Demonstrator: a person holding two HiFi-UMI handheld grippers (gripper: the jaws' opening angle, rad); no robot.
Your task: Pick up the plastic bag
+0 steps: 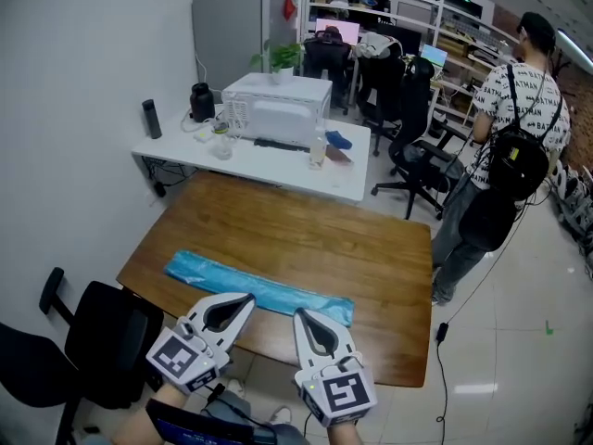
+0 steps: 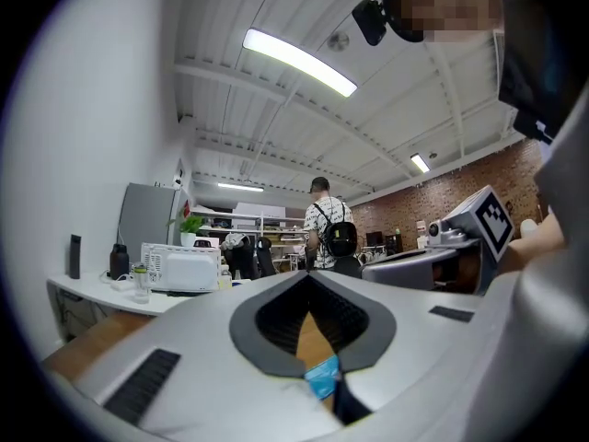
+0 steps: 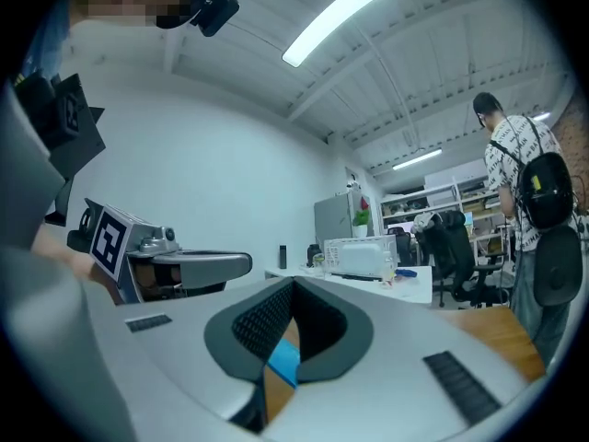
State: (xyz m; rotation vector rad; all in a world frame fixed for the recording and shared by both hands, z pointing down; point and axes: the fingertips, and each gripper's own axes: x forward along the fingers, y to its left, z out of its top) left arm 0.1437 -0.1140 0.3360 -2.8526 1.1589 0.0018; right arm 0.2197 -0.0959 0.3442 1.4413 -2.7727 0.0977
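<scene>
The plastic bag (image 1: 273, 295), a long pale-blue strip, lies flat on the wooden bench (image 1: 306, 235) close to its near edge, running from the left toward the right. The left claw (image 1: 248, 298) has its jaws closed tip to tip with nothing between them, and the right claw (image 1: 298, 313) is likewise closed and empty (each gripper view shows only a sliver of blue and of wood through the gap behind the meeting tips). Both claws sit side by side at the bench's near edge, their tips over the bag. Behind stands a white bench (image 1: 278, 160) carrying a microwave (image 1: 278, 109).
</scene>
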